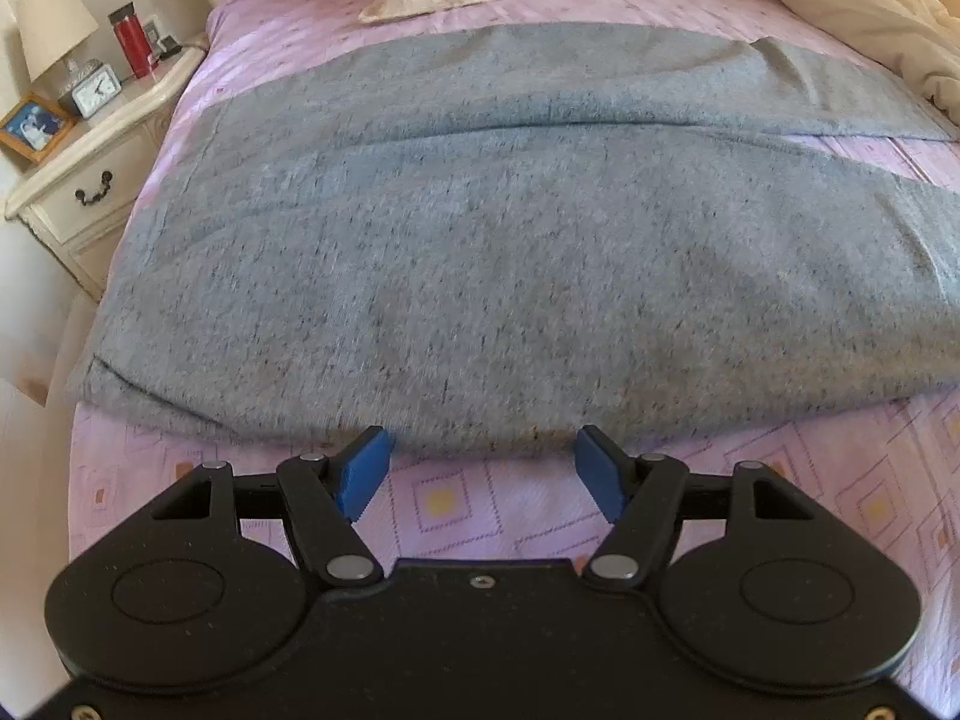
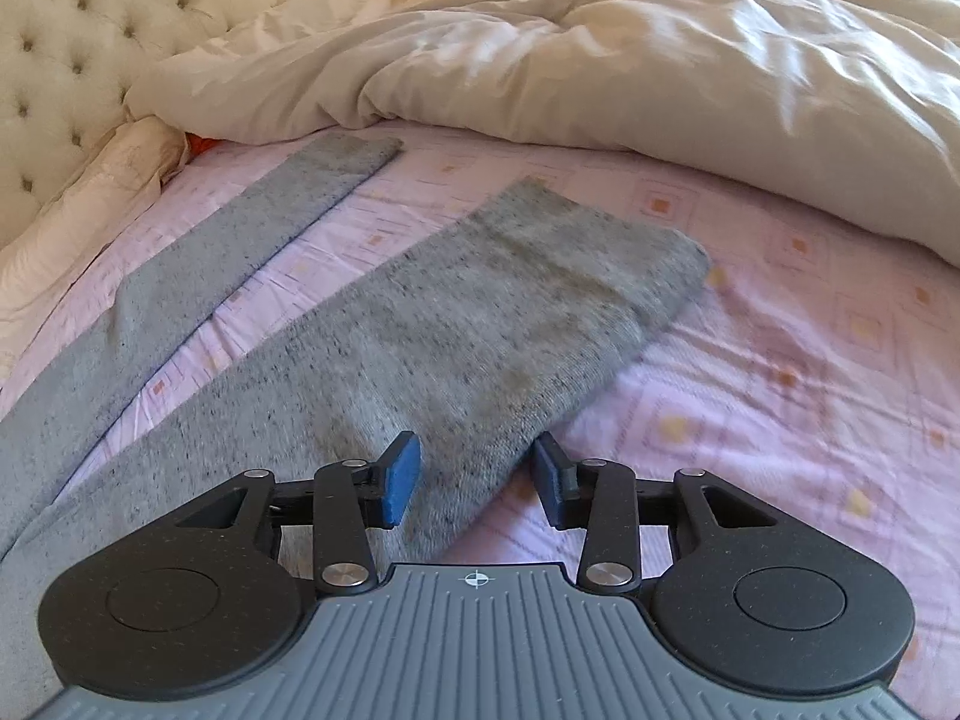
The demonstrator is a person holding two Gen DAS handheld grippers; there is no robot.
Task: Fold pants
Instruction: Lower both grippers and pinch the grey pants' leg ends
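The grey pants (image 1: pixel 510 252) are smeared by blur in both views, and their right side runs off the left wrist frame. The duvet (image 2: pixel 600 78) hides the bed's far side. On the nightstand (image 1: pixel 90 150), the clock (image 1: pixel 96 93) face and framed photo (image 1: pixel 33 129) are too small to read. Both claw bodies are cut off below.

Pants (image 1: pixel 480 240) on bed (image 1: pixel 456 498), duvet (image 2: pixel 600 78) behind.
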